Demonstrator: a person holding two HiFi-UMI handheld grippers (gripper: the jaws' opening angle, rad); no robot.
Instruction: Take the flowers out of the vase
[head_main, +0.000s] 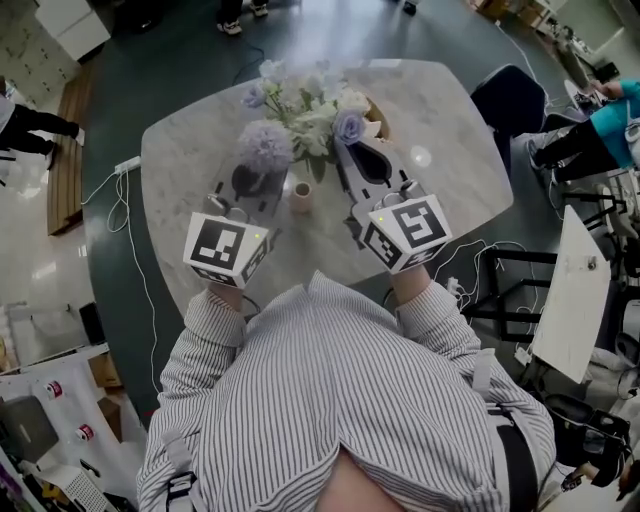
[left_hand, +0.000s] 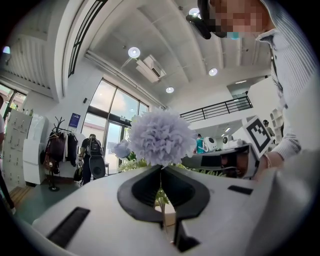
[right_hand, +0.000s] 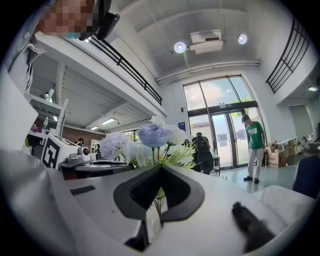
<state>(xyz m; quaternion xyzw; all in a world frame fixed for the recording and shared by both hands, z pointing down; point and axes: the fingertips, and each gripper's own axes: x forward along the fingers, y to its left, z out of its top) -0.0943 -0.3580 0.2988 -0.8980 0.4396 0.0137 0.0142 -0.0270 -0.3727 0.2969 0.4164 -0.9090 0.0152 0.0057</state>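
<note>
On the marble table (head_main: 450, 150), a small beige vase (head_main: 301, 196) stands between my two grippers, its round mouth showing from above. My left gripper (head_main: 262, 168) is shut on the thin stem of a pale purple pompom flower (head_main: 265, 143), whose head (left_hand: 161, 137) sits just past the jaw tips (left_hand: 161, 169). My right gripper (head_main: 346, 152) is shut on the stems of a bunch with a blue rose (head_main: 349, 125) and white blooms (head_main: 310, 108). The rose (right_hand: 154, 135) rises above the closed jaws (right_hand: 160, 169). Both grippers are held level above the table.
A dark chair (head_main: 510, 95) stands at the table's far right, with a person in teal (head_main: 610, 115) beyond it. A white board (head_main: 575, 290) leans at the right. A cable (head_main: 125, 200) trails over the floor at the left. People stand near the glass doors (right_hand: 255, 145).
</note>
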